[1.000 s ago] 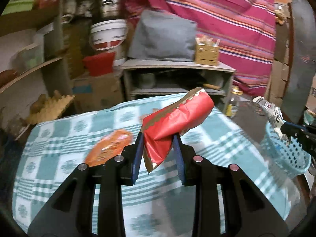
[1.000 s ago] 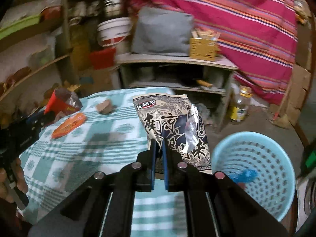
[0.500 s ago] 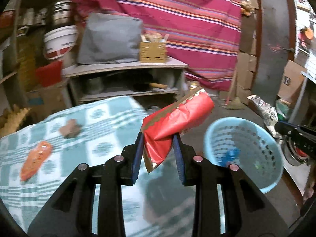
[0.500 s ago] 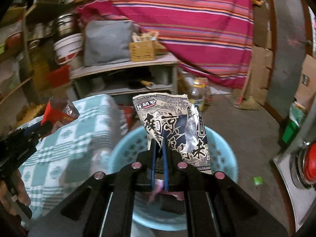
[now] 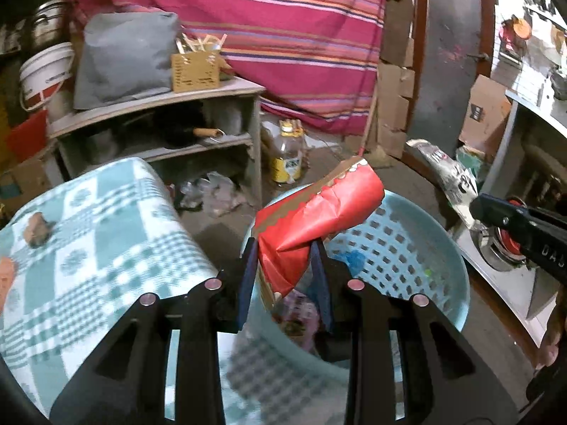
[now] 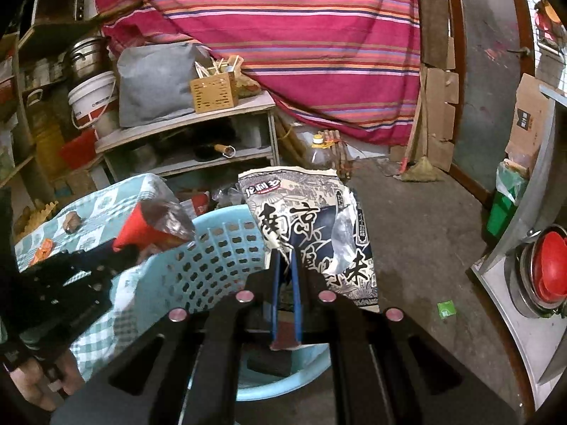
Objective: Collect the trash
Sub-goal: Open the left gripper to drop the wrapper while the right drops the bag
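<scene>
My left gripper (image 5: 283,248) is shut on a crumpled red wrapper (image 5: 319,209), which hangs over the near rim of a light blue plastic basket (image 5: 407,233) on the floor. Some trash lies in the basket's bottom. My right gripper (image 6: 285,258) is shut on a black-and-white snack bag (image 6: 312,219), held upright above the same basket (image 6: 212,258). In the right wrist view the left gripper (image 6: 120,248) and its red wrapper (image 6: 141,226) come in from the left. An orange wrapper (image 6: 44,248) and a brown lump (image 5: 37,226) lie on the checked tablecloth (image 5: 106,230).
A wooden shelf unit (image 5: 159,106) with a grey bag and a small crate stands behind the table. An oil bottle (image 5: 288,156) stands on the floor by a striped cloth. A metal counter with a red-lidded pot (image 6: 549,269) runs along the right. A green scrap (image 6: 445,308) lies on the floor.
Both grippers swung right, from over the table to over the blue basket, each keeping its wrapper. The table has slid to the left of both views.
</scene>
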The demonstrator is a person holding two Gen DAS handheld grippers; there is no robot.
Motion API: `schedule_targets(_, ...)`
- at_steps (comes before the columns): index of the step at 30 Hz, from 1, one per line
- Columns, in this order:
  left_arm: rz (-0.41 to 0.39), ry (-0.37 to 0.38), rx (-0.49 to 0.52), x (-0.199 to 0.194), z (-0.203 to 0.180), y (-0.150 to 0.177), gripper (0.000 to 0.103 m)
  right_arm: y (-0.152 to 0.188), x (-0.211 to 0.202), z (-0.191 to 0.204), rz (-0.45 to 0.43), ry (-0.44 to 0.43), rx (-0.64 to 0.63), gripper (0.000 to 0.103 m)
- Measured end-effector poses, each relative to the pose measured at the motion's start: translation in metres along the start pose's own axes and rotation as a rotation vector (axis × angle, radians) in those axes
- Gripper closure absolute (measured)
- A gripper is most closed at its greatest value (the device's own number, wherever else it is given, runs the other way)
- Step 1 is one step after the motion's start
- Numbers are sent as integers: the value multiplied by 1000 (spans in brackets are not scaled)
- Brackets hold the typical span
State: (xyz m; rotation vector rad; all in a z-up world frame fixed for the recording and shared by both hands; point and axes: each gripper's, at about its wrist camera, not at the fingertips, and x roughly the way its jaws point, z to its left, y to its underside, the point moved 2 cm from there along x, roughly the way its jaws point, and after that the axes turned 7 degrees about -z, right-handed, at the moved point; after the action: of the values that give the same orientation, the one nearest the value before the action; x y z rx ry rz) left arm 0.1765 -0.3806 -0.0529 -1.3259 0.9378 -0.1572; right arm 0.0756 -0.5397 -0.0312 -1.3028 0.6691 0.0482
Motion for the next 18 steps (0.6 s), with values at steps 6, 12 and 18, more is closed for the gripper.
schedule_targets(6, 25, 10, -10, 9, -3, 2, 47, 3, -1, -6, 4, 11, 14, 96)
schedule_targets(12, -3, -38, -18, -1, 8, -1, 21, 4, 0, -4, 7, 9, 14, 96)
schedule_targets(18, -56, -125, -51, -17, 33, -6, 6, 5, 6, 10, 15, -11, -9, 96)
